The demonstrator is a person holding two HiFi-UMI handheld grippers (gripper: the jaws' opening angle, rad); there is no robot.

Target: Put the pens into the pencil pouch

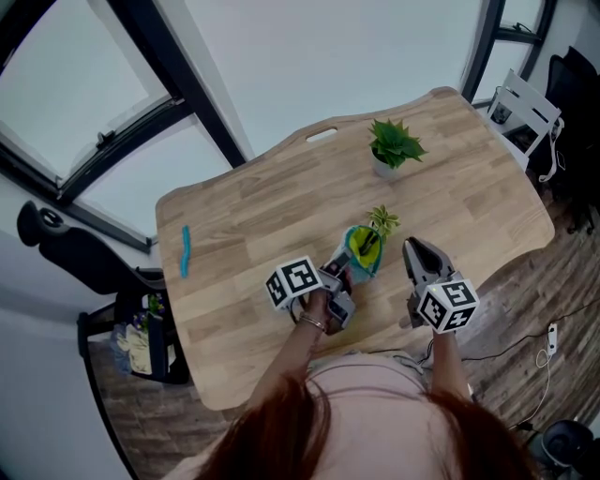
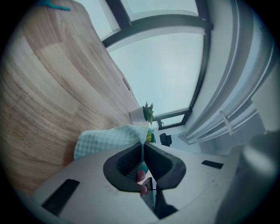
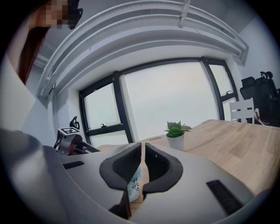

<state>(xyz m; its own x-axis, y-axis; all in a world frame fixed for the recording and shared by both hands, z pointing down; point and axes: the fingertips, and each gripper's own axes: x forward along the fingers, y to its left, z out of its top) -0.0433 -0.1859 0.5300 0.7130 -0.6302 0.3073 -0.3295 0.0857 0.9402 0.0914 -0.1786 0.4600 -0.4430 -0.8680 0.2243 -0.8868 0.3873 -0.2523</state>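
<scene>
Your left gripper (image 1: pixel 345 268) (image 2: pixel 143 147) has its jaws closed tight on the rim of the green checked pencil pouch (image 1: pixel 362 253) (image 2: pixel 109 138). The pouch stands open near the front middle of the wooden table (image 1: pixel 262 211), and a leafy-topped item (image 1: pixel 382 222) sticks up out of it. Your right gripper (image 1: pixel 414 247) (image 3: pixel 142 147) hovers just right of the pouch, its jaws nearly together with only a thin slit and nothing between the tips. One blue pen (image 1: pixel 185 250) (image 2: pixel 54 5) lies well apart at the table's left edge. A potted plant (image 1: pixel 394 145) (image 3: pixel 176 135) stands beyond the pouch.
</scene>
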